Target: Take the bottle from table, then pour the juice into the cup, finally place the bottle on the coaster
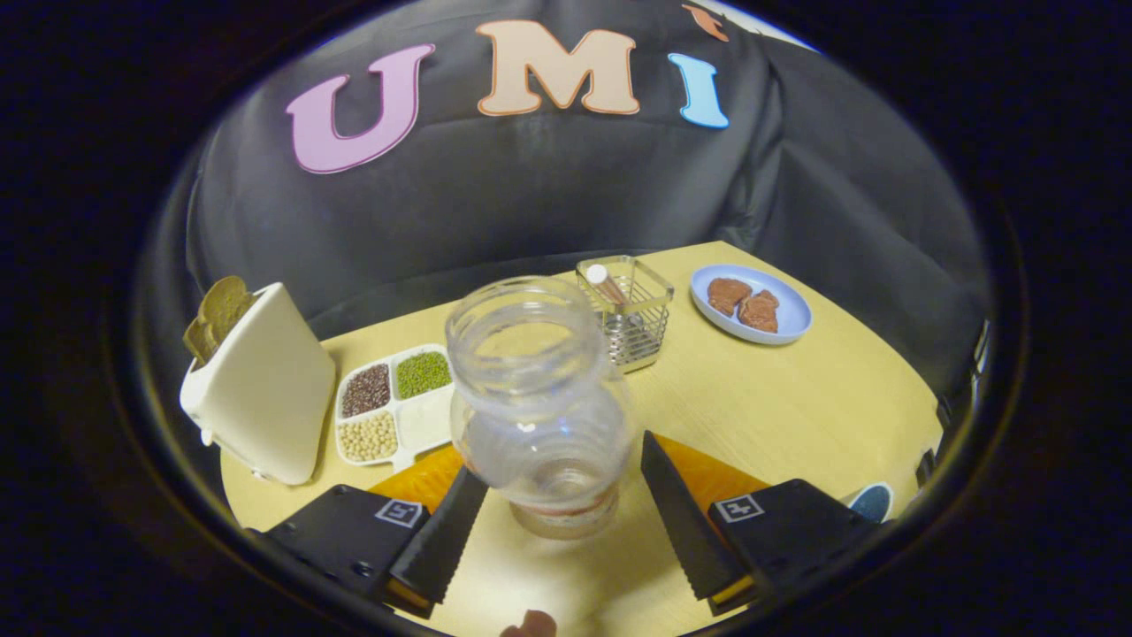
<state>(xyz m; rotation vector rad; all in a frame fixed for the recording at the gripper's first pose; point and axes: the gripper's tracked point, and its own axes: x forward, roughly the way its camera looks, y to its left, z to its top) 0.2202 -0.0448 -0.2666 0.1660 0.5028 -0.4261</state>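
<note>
A clear, uncapped bottle stands upright between my two fingers. It looks nearly empty, with a reddish band at its base. My gripper is open, one black finger on each side of the bottle's lower body. The left tip is very close to the bottle and the right tip leaves a small gap. An orange coaster lies flat just behind the fingers and shows on both sides of the bottle. I cannot tell whether the bottle's base rests on it. A dark blue round thing with a pale rim, perhaps the cup, peeks out beside the right finger.
On the yellow table, a white toaster with bread stands to the left. A divided tray of beans sits next to it. Beyond the bottle are a wire basket and a blue plate with brown pieces.
</note>
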